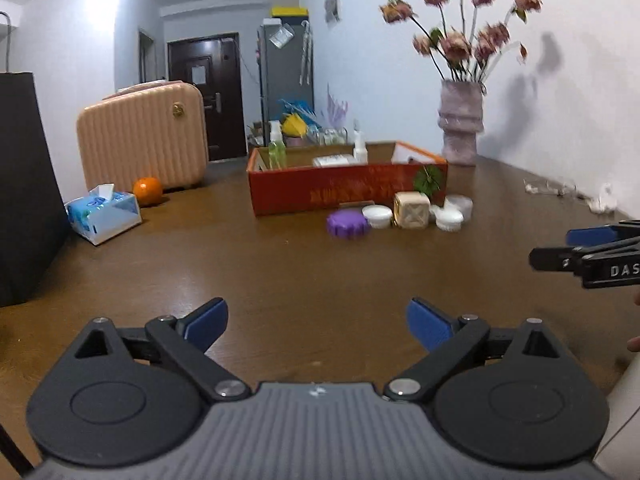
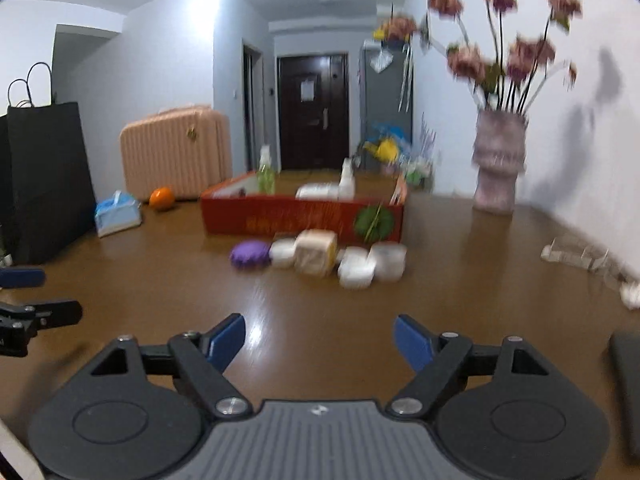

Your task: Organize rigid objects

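A red cardboard box (image 1: 348,190) (image 2: 280,216) stands on the brown table and holds a green spray bottle (image 1: 277,148), a white bottle (image 1: 360,148) and a flat white pack. In front of it lie a purple lid (image 1: 347,224) (image 2: 250,254), several white jars (image 1: 377,216) (image 2: 356,268) and a beige cube (image 1: 411,210) (image 2: 316,258). My left gripper (image 1: 318,324) is open and empty, well short of them. My right gripper (image 2: 320,342) is open and empty too; it also shows at the right edge of the left wrist view (image 1: 552,248).
A vase of dried flowers (image 1: 460,124) (image 2: 498,164) stands by the wall at the right. A tissue pack (image 1: 104,212), an orange (image 1: 147,191), a pink case (image 1: 142,136) and a black bag (image 1: 24,184) stand at the left. Clear wrappers (image 2: 576,258) lie along the wall.
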Available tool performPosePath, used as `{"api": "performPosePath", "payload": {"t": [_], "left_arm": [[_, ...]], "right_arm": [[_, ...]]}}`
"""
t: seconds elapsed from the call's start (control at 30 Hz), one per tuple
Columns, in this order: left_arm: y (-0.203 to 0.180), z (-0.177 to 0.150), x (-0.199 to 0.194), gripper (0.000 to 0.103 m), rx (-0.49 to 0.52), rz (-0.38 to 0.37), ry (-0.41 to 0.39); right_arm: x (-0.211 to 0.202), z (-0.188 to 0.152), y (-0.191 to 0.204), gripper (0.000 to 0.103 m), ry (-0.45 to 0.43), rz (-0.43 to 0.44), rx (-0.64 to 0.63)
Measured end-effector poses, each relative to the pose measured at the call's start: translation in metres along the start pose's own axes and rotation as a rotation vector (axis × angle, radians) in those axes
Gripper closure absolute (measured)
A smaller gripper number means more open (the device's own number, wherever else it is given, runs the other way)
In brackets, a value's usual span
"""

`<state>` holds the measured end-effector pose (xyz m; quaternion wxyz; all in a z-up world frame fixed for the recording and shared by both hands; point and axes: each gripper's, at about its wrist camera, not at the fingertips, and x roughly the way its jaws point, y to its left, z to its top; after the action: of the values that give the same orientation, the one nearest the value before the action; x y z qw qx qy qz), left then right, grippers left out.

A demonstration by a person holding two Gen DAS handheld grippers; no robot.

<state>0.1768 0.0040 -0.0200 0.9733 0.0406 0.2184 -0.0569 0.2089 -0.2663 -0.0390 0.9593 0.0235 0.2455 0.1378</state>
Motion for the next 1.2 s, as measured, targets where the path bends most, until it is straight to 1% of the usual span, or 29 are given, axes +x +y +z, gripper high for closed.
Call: {"api": "performPosePath", "payload": {"t": [0.03, 0.1, 0.13, 0.2, 0.3, 0.37, 0.4, 0.5, 0.57, 0.63, 0.7, 0.73, 0.8, 0.87, 0.93, 0.97, 1.03, 1.07, 1.1, 1.13, 1.17, 1.2], "left_arm": [[-0.002, -0.003, 0.0, 0.004, 0.003, -0.008, 0.016], [-0.007, -0.005, 0.002, 0.0, 0.028, 0.019, 0.017], [-0.009, -0.005, 0.004, 0.0, 0.034, 0.033, 0.016], [-0.011, -0.008, 0.01, 0.0, 0.035, 0.031, 0.016], [-0.016, -0.01, 0.02, 0.0, 0.056, 0.031, 0.06], [-0.019, -0.008, 0.025, 0.0, 0.061, 0.041, 0.055], [-0.019, -0.006, 0.026, 0.0, 0.053, 0.035, 0.044], [-0.018, 0.007, 0.038, 0.0, 0.041, -0.03, 0.018], [-0.018, 0.02, 0.055, 0.0, 0.069, -0.059, 0.031], [-0.022, 0.036, 0.077, 0.0, 0.121, -0.059, 0.05], [-0.025, 0.051, 0.101, 0.001, 0.16, -0.051, 0.043], [-0.027, 0.059, 0.118, 0.003, 0.175, -0.065, 0.053], [-0.027, 0.07, 0.149, 0.017, 0.154, -0.126, 0.098], [-0.03, 0.078, 0.185, 0.02, 0.131, -0.105, 0.172], [-0.036, 0.08, 0.212, 0.022, 0.159, -0.098, 0.187], [-0.038, 0.079, 0.224, 0.022, 0.168, -0.1, 0.185], [-0.036, 0.078, 0.239, 0.024, 0.146, -0.098, 0.198], [-0.034, 0.077, 0.245, 0.03, 0.129, -0.108, 0.207], [-0.031, 0.075, 0.25, 0.036, 0.112, -0.118, 0.209], [-0.028, 0.073, 0.253, 0.041, 0.089, -0.129, 0.201], [-0.025, 0.072, 0.255, 0.049, 0.074, -0.141, 0.211], [-0.023, 0.072, 0.255, 0.05, 0.053, -0.159, 0.212]], "right_arm": [[0.002, -0.005, 0.0, 0.022, 0.021, 0.0, 0.008], [0.006, -0.011, 0.002, 0.021, 0.038, -0.04, -0.007], [0.008, -0.015, 0.004, 0.021, 0.034, -0.062, -0.018], [0.012, -0.017, 0.003, 0.021, 0.057, -0.092, -0.02], [0.011, -0.019, 0.001, 0.02, 0.046, -0.068, -0.023], [0.013, -0.018, -0.002, 0.02, 0.052, -0.051, -0.02], [0.015, -0.015, -0.004, 0.02, 0.056, -0.05, -0.013], [0.027, 0.002, -0.008, 0.021, 0.07, -0.042, -0.02], [0.037, 0.019, -0.01, 0.021, 0.038, -0.022, -0.061], [0.055, 0.036, -0.016, 0.022, 0.047, -0.013, -0.068], [0.076, 0.051, -0.022, 0.031, 0.048, -0.007, -0.089], [0.09, 0.058, -0.027, 0.033, 0.064, 0.003, -0.088], [0.121, 0.069, -0.039, 0.044, 0.118, 0.023, -0.041], [0.149, 0.075, -0.05, 0.048, 0.181, 0.04, 0.006], [0.167, 0.077, -0.056, 0.049, 0.202, 0.029, 0.022], [0.173, 0.076, -0.057, 0.051, 0.212, 0.023, 0.021], [0.184, 0.075, -0.059, 0.052, 0.228, 0.024, 0.03], [0.188, 0.075, -0.06, 0.055, 0.224, 0.037, 0.036], [0.19, 0.074, -0.059, 0.064, 0.227, 0.035, 0.03], [0.193, 0.073, -0.057, 0.063, 0.225, 0.021, 0.005], [0.193, 0.072, -0.055, 0.063, 0.213, 0.013, -0.015], [0.192, 0.07, -0.056, 0.064, 0.205, 0.014, -0.022]]}}
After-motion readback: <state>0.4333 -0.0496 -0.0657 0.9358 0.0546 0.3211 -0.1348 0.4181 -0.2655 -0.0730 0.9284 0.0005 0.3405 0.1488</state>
